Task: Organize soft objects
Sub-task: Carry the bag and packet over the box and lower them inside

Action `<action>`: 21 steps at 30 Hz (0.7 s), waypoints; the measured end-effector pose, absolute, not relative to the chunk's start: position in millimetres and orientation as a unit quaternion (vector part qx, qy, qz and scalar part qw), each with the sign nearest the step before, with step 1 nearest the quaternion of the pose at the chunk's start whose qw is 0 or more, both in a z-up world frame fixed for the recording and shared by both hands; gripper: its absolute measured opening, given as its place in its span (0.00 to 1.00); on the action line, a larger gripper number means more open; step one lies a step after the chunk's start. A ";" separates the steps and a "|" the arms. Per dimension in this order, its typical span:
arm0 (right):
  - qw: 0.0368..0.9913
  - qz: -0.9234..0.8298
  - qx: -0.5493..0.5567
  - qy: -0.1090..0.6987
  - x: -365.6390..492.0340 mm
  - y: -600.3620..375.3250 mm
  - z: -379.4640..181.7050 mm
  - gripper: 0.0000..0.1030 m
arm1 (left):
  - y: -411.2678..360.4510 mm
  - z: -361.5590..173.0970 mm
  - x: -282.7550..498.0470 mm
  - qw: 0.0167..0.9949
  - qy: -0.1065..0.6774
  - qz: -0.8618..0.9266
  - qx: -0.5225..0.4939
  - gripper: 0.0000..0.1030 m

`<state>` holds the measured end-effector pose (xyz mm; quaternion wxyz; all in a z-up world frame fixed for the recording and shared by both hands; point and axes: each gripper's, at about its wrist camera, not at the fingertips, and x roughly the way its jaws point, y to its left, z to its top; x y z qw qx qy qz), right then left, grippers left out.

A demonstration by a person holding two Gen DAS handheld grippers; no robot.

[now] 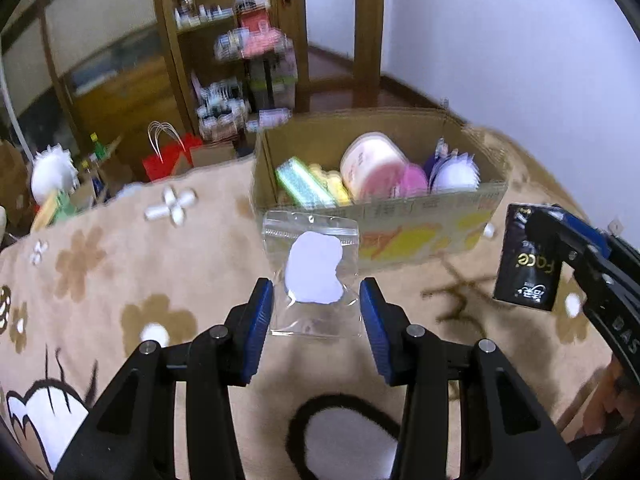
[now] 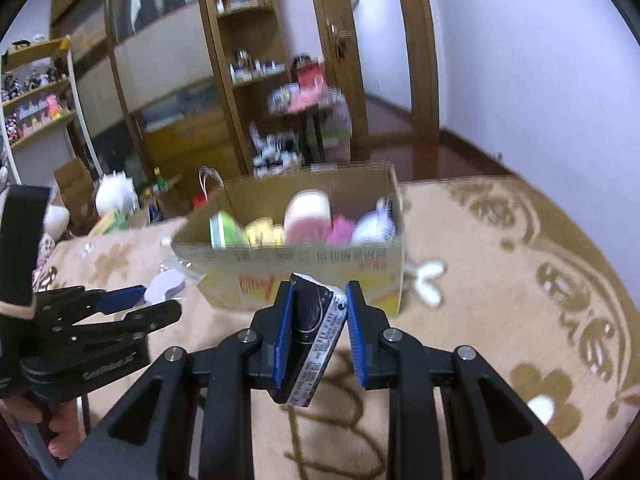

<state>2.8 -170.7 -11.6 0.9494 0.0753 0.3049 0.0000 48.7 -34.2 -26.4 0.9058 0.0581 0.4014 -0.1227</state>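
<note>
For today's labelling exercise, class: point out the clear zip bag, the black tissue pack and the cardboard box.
clear zip bag (image 1: 312, 276), left wrist view, on the white pad inside it.
black tissue pack (image 2: 310, 320), right wrist view, on its dark face between the pads.
cardboard box (image 1: 420, 216), left wrist view, on its near wall.

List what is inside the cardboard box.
In the cardboard box: green pack, yellow item, pink tub, pink puff, white puff. Anything beneath them is hidden.
</note>
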 end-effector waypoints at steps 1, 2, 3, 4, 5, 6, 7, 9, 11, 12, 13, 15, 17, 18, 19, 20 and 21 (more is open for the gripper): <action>0.952 0.001 0.076 0.296 3.0 -169.9 -5.8 0.26 | -32.5 -17.8 51.7 0.911 0.390 -0.121 0.054 0.42; 0.954 0.001 0.077 0.288 3.8 -170.8 -0.4 0.26 | -31.1 -8.4 50.1 0.918 0.375 -0.119 0.049 0.42; 0.956 0.001 0.077 0.282 4.4 -171.5 3.9 0.26 | -30.0 -0.7 49.5 0.923 0.363 -0.117 0.046 0.42; 0.959 0.000 0.076 0.274 5.8 -171.9 9.4 0.26 | -28.1 5.9 50.8 0.929 0.350 -0.114 0.043 0.42; 0.960 -0.002 0.075 0.269 7.0 -172.6 12.2 0.26 | -26.6 10.4 51.2 0.933 0.339 -0.112 0.042 0.42; 0.962 -0.006 0.074 0.264 7.6 -173.3 14.6 0.26 | -27.3 17.9 52.0 0.939 0.324 -0.112 0.040 0.42; 0.964 -0.010 0.071 0.258 8.7 -173.9 17.0 0.26 | -25.4 21.5 54.8 0.942 0.313 -0.113 0.038 0.42; 0.967 -0.016 0.067 0.246 12.4 -174.9 20.6 0.26 | -25.7 26.5 62.5 0.947 0.297 -0.115 0.035 0.42; 0.969 -0.018 0.062 0.238 15.8 -176.5 24.4 0.26 | -25.8 28.8 72.1 0.951 0.285 -0.117 0.034 0.42; 0.970 -0.018 0.060 0.235 18.0 -176.9 25.8 0.26 | -27.2 30.3 75.9 0.953 0.277 -0.119 0.035 0.42; 0.971 -0.018 0.058 0.231 22.0 -177.2 27.7 0.26 | -27.3 31.7 78.9 0.954 0.271 -0.121 0.036 0.42; 0.973 -0.018 0.054 0.224 27.9 -178.4 30.3 0.26 | -31.5 32.7 85.1 0.957 0.259 -0.123 0.039 0.42; 0.974 -0.016 0.056 0.218 35.7 -179.9 31.7 0.26 | -37.1 32.1 89.3 0.958 0.254 -0.129 0.043 0.42; 0.975 -0.016 0.057 0.216 39.2 -180.3 32.3 0.26 | -40.5 30.5 93.2 0.957 0.253 -0.131 0.045 0.42; 0.975 -0.016 0.058 0.214 43.3 -181.2 32.9 0.26 | -42.4 28.9 95.6 0.958 0.252 -0.132 0.047 0.42; 0.975 -0.015 0.059 0.212 47.1 -181.2 32.5 0.26 | -44.2 27.2 98.6 0.958 0.251 -0.132 0.049 0.42; 0.976 -0.015 0.058 0.211 50.2 -180.9 31.8 0.26 | -46.9 24.4 102.7 0.957 0.252 -0.134 0.052 0.42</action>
